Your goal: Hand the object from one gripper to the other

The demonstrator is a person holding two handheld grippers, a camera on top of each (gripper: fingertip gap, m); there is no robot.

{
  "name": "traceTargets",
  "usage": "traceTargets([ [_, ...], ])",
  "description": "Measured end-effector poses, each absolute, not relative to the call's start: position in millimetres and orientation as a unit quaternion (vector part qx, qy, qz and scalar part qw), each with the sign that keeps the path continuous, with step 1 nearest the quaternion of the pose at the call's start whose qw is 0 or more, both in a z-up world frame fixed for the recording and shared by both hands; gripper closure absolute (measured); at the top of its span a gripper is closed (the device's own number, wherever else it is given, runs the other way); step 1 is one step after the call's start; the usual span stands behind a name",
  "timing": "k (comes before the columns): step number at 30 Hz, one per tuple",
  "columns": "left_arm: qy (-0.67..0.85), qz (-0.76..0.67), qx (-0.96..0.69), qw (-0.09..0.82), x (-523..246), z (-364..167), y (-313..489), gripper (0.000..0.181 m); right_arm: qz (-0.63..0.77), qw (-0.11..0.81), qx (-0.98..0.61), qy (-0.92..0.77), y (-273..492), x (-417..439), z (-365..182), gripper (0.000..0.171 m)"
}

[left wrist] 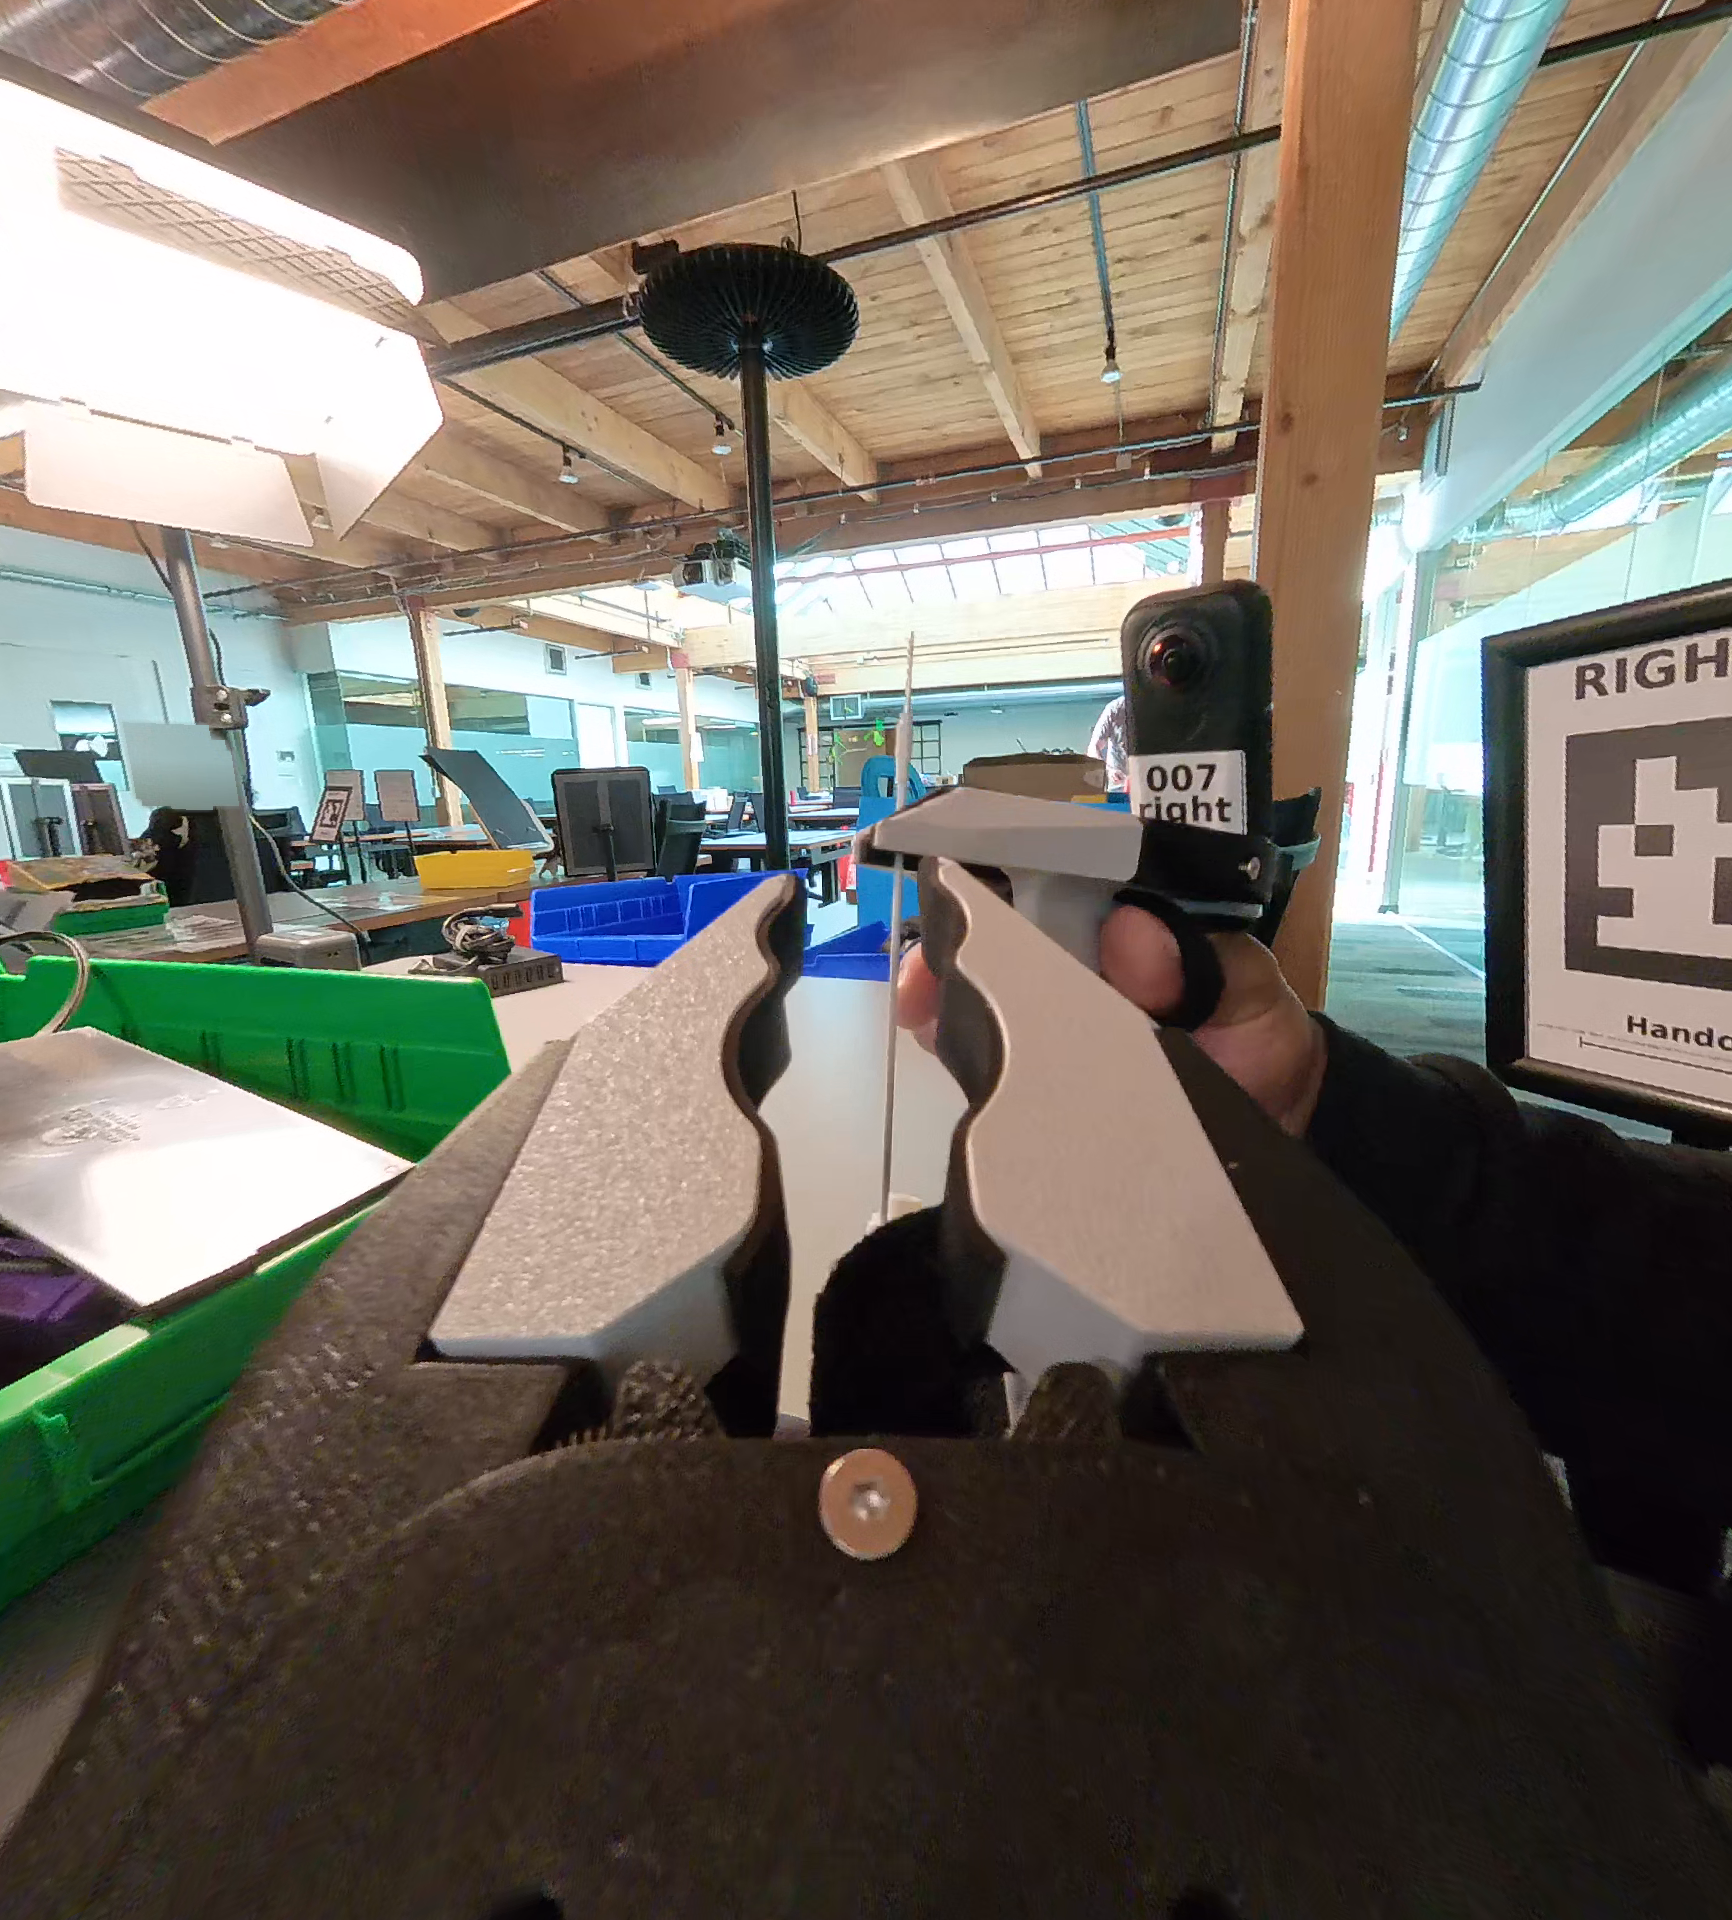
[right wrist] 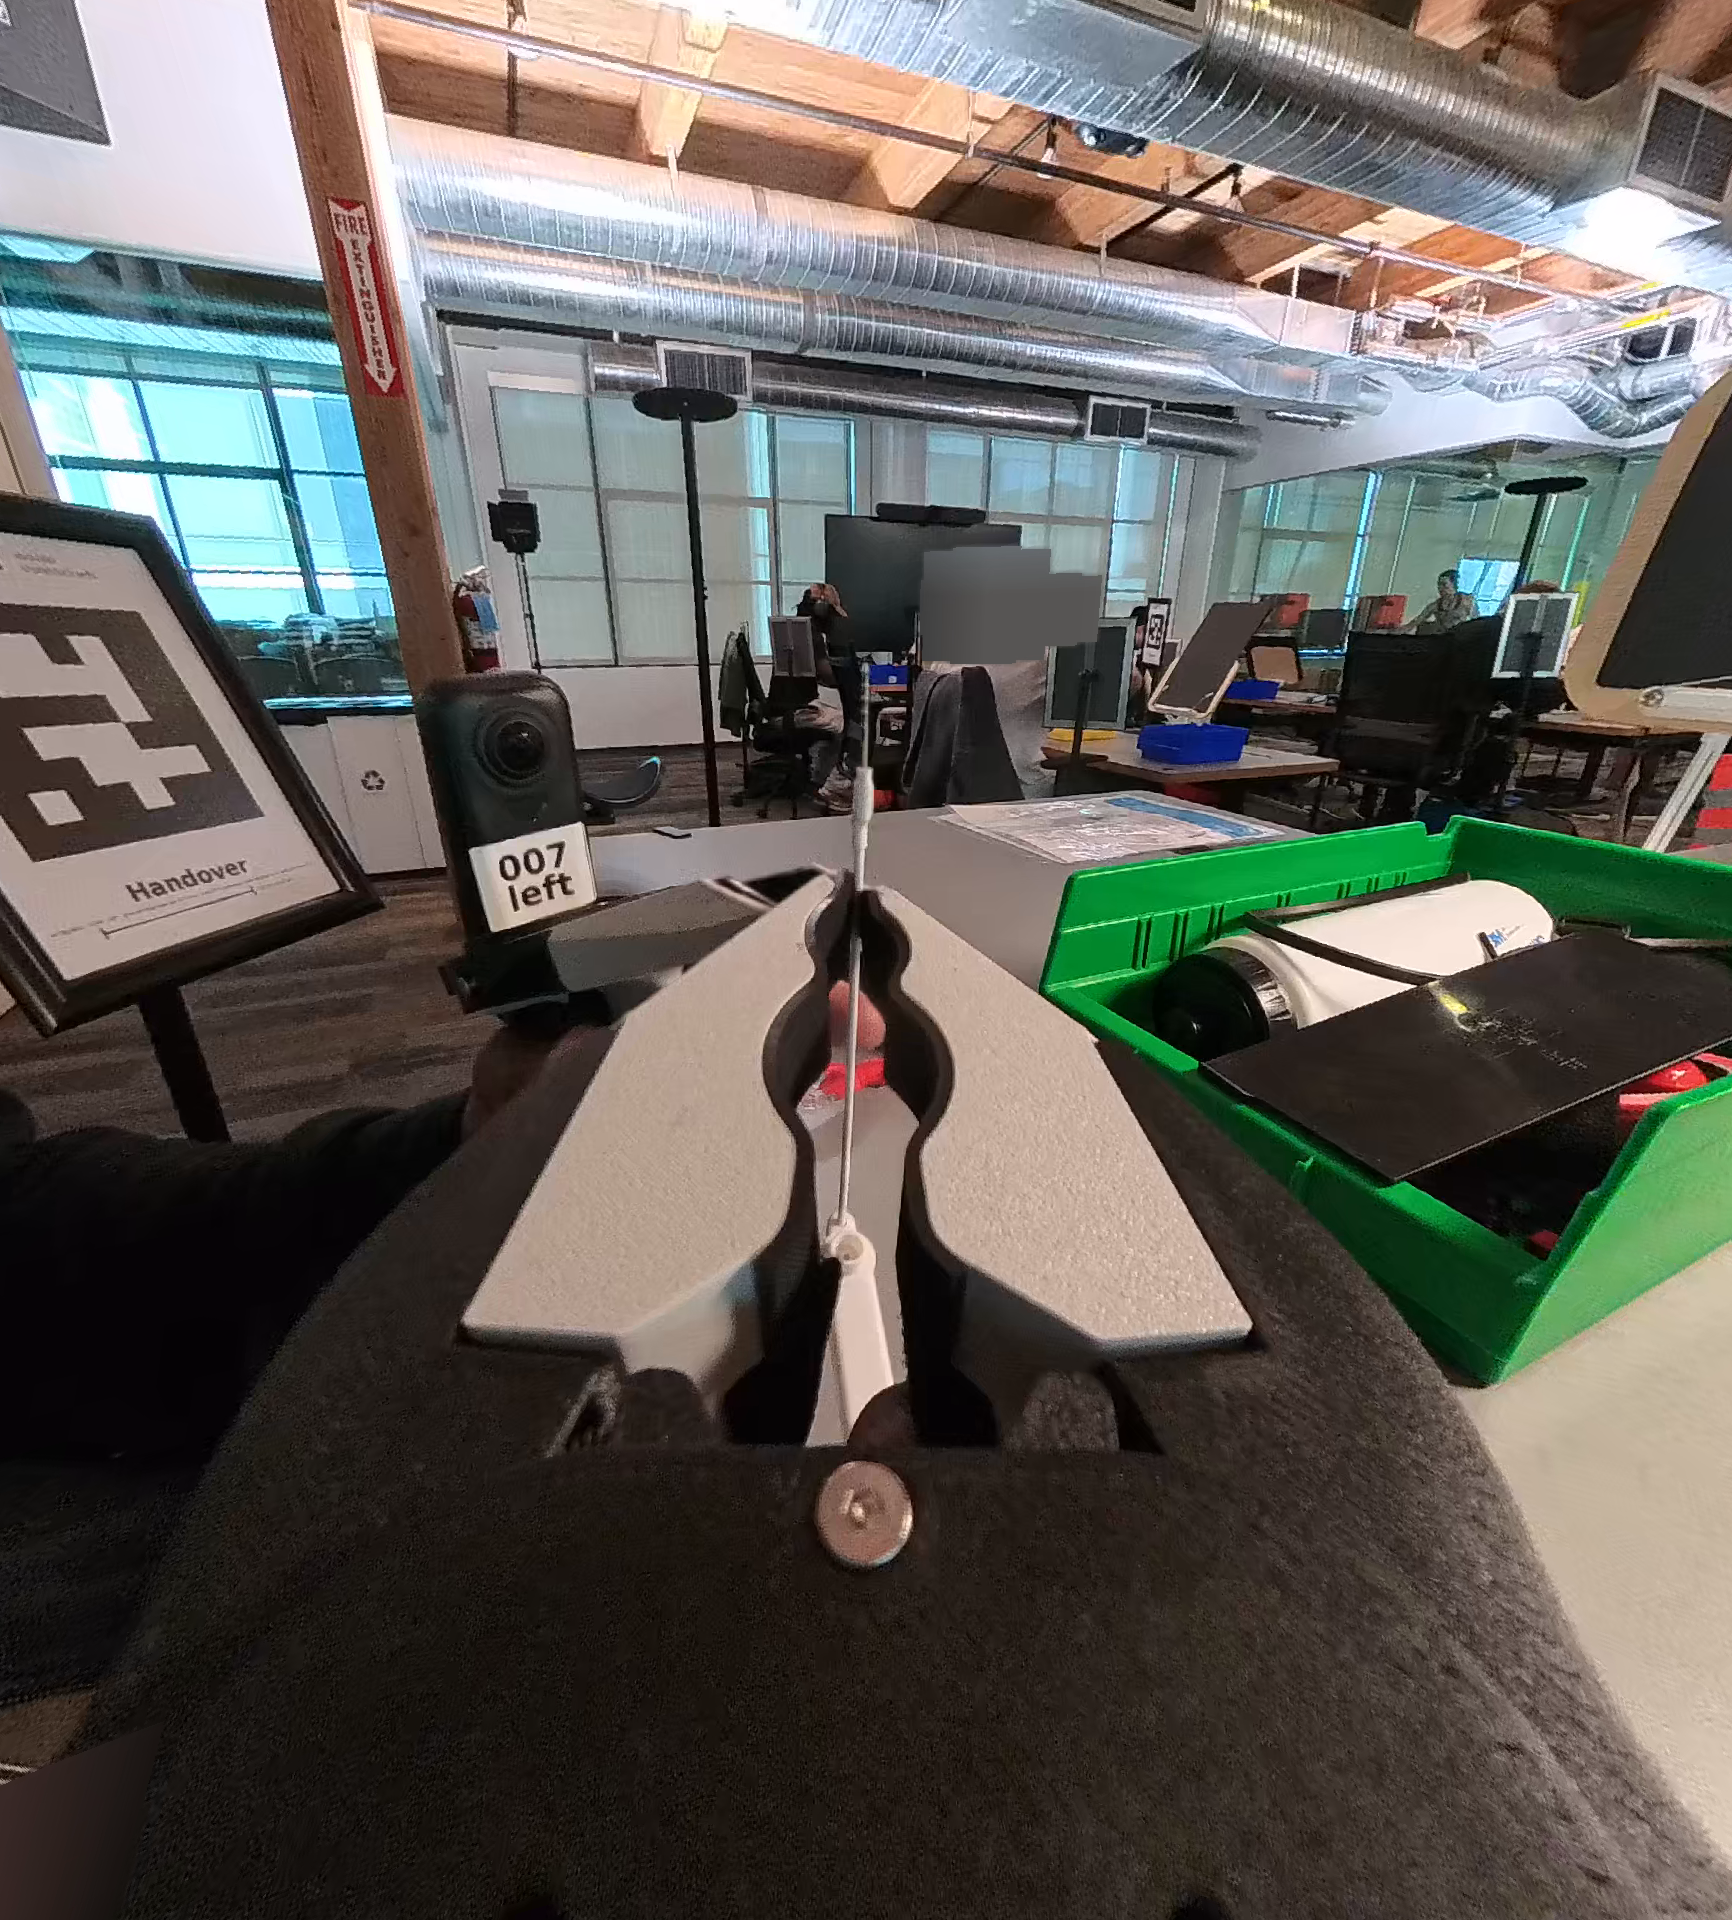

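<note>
A thin white rod (left wrist: 891, 1039) with a small white plastic end piece stands almost upright. My right gripper (right wrist: 854, 896) is shut on it at the fingertips, and the rod (right wrist: 848, 1091) runs down between the fingers to the end piece. In the left wrist view the right gripper (left wrist: 888, 850), held by a hand, pinches the rod higher up. My left gripper (left wrist: 862, 894) is open, with the rod between its jaws, close to the right finger and not clamped. One left finger (right wrist: 654, 930) shows beside the right gripper's tips.
A green bin (left wrist: 249, 1049) holding a metal sheet is at the left gripper's left; in the right wrist view the green bin (right wrist: 1464, 1278) holds a white cylinder and a black sheet. Framed marker signs (left wrist: 1672, 862) (right wrist: 83, 727) stand nearby. The grey table (right wrist: 1672, 1455) lies below. The tips of both grippers are at nearly the same place.
</note>
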State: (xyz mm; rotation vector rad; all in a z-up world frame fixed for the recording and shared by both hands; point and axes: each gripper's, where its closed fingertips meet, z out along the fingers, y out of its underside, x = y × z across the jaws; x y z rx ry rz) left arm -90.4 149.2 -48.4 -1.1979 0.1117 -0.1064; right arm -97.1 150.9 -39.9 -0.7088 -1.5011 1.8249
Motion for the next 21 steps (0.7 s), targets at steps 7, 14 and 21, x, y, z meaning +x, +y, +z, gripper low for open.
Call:
traceTargets([
  [7, 0.069, -0.026, -0.599, 0.798, -83.7, -58.0, 161.0, 0.165, 0.688, 0.334, -0.262, -0.589, 140.1, -97.9, -44.9, 0.169],
  [14, 0.055, -0.007, -0.598, 0.799, -90.1, -57.6, 161.3, 0.18, 0.685, 0.332, -0.275, -0.587, 142.9, -101.5, -47.9, 0.146],
  [21, 0.009, -0.061, -0.564, 0.823, -107.4, -48.0, 149.4, 0.18, 0.649, 0.309, -0.284, -0.635, 140.8, -105.7, -72.2, 0.134],
])
